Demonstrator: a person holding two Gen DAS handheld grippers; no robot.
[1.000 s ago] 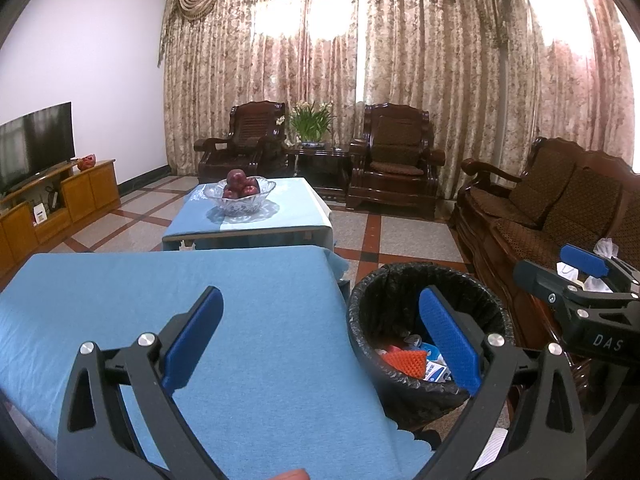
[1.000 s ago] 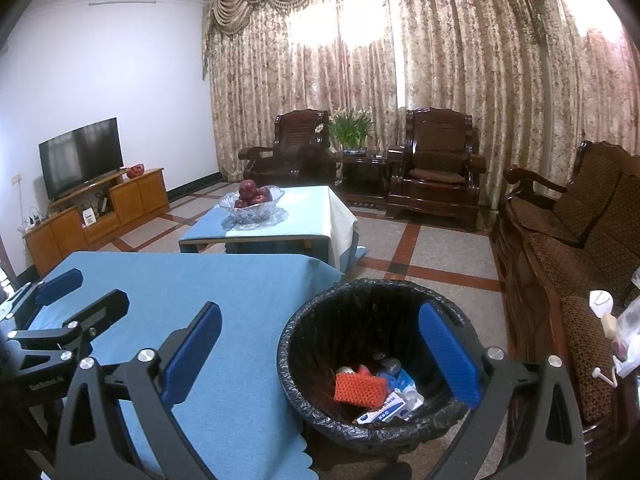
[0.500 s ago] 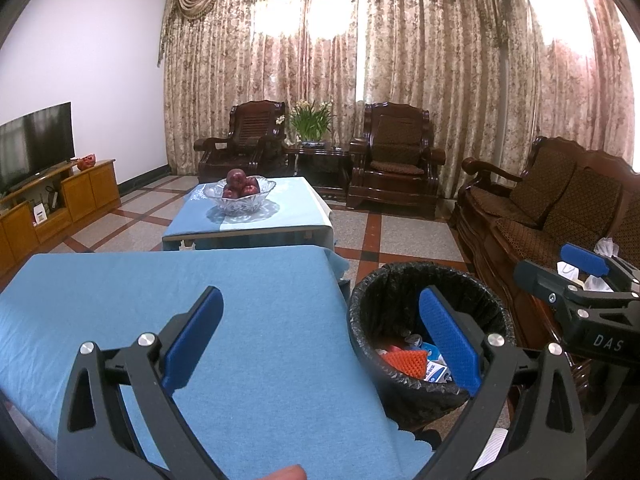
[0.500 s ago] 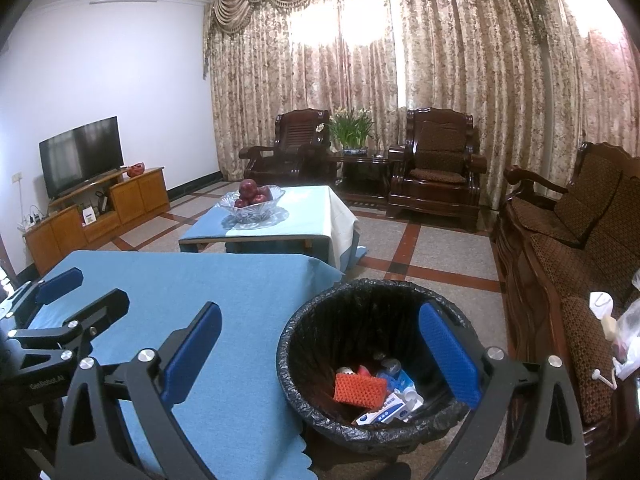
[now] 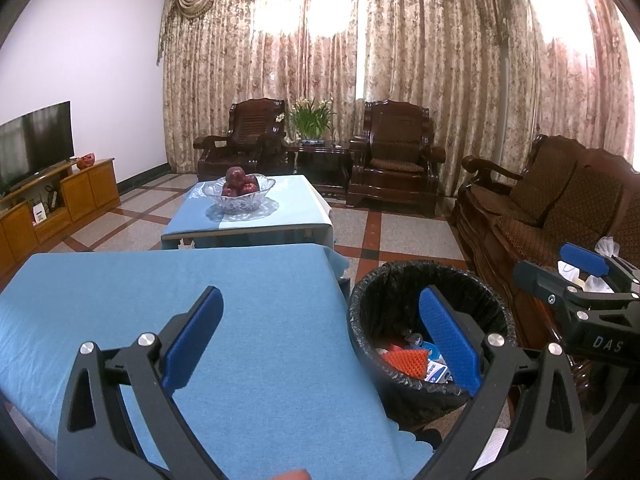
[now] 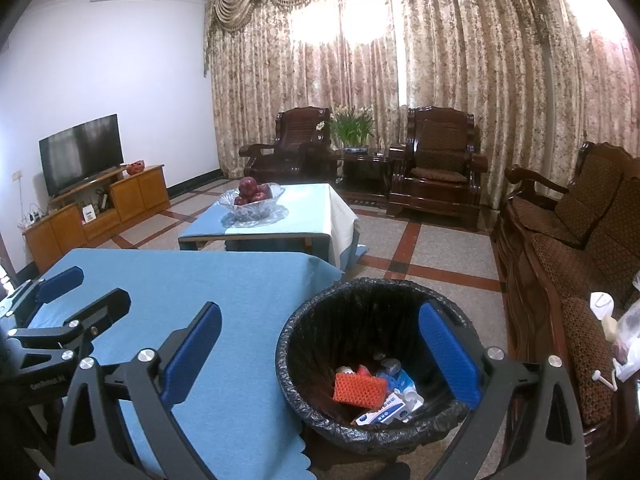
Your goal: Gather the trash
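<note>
I see the black-lined trash bin (image 6: 376,364) on the floor just beside the blue-clothed table (image 5: 168,304), with an orange ridged piece (image 6: 359,390) and small cartons inside. My left gripper (image 5: 320,340) hovers spread wide over the table's edge, empty; my right gripper (image 6: 320,344) hangs released above the bin.

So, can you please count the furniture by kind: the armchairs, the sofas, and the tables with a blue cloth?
armchairs: 2
sofa: 1
tables with a blue cloth: 2
Total: 5
</note>
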